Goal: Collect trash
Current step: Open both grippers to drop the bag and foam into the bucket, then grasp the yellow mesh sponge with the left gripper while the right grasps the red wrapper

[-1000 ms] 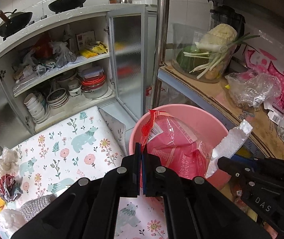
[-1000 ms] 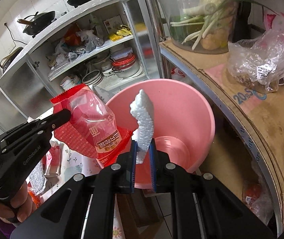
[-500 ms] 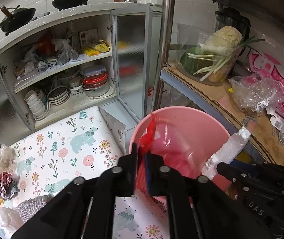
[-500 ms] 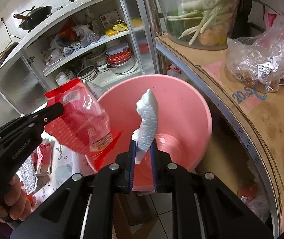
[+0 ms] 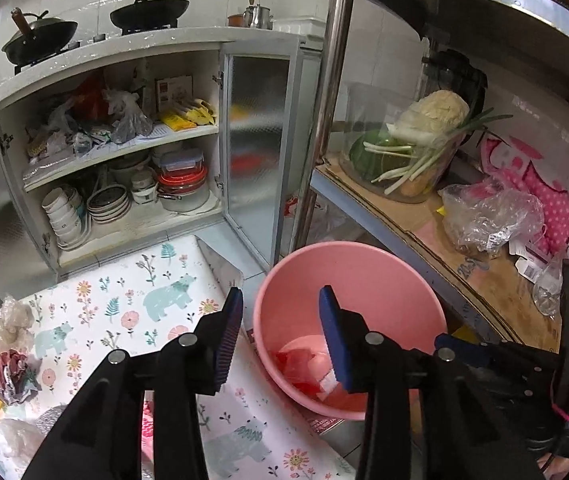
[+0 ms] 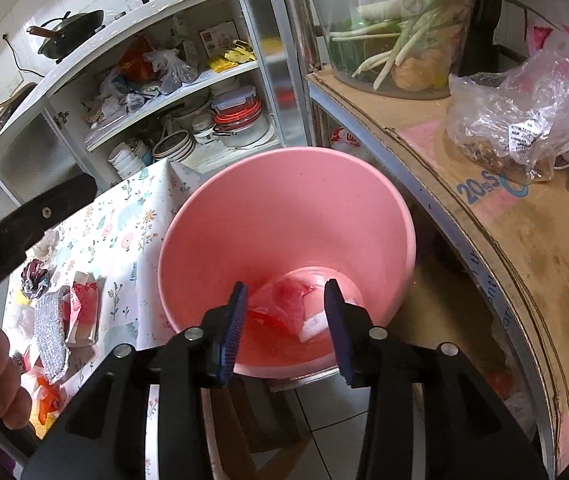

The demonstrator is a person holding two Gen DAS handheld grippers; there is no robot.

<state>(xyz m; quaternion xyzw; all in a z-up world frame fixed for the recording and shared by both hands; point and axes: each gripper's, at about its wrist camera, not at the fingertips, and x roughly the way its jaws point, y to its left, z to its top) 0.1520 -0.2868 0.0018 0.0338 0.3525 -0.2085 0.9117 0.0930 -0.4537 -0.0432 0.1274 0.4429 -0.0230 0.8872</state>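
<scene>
Two fisheye cameras, one riding on each hand-held tool, look steeply down and forward along black fingers that fill the lower part of each picture. The left view sits above the flowered tabletop (image 5: 132,304), facing the open cupboard (image 5: 124,168) ahead, with the pink bucket (image 5: 356,272) just beyond and right of the left tool (image 5: 280,332). The right view hangs close over the same bucket (image 6: 284,208), looking into it between the fingers of the right tool (image 6: 286,320). Both views share the bucket, the cupboard, the tabletop's near end and the cardboard-covered shelf (image 6: 504,208) on the right. Each catches the other tool at its edge.
</scene>
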